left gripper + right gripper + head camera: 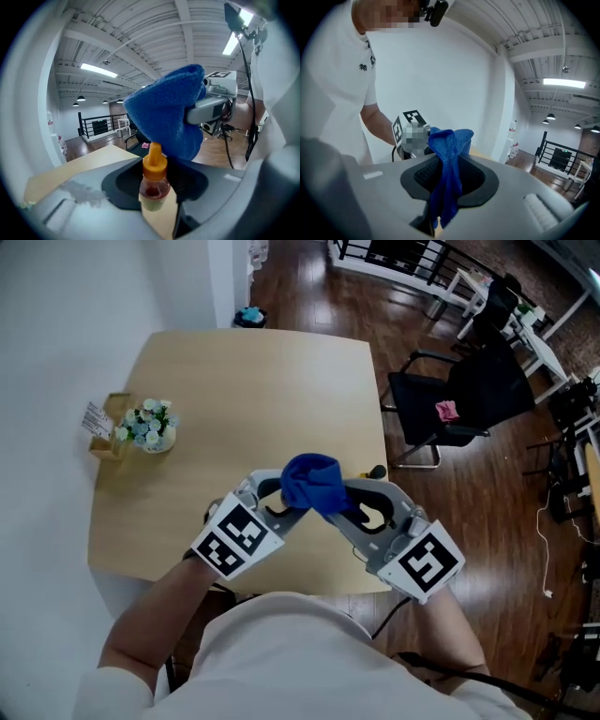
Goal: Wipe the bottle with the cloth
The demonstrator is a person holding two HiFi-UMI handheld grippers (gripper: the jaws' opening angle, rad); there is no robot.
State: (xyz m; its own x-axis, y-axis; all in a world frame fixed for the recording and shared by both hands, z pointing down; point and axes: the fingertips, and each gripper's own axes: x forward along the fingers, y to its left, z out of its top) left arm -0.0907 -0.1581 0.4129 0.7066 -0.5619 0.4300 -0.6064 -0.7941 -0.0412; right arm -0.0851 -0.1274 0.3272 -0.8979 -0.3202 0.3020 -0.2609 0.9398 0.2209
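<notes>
In the left gripper view a small bottle [153, 180] with an orange cap and reddish contents stands upright between the jaws of my left gripper [154, 190], which is shut on it. The blue cloth [164, 112] rests against the bottle's tip. My right gripper [445, 187] is shut on that cloth [447, 159], which hangs bunched between its jaws. In the head view both grippers meet above the table's near edge, the left gripper [274, 499] facing the right gripper [354, 502]. There the cloth [314, 482] hides the bottle.
The light wooden table [253, 381] carries a small pot of flowers [147, 427] and a wooden card holder [106, 432] at its left edge. A black chair [459, 395] with a pink item stands on the dark wood floor to the right.
</notes>
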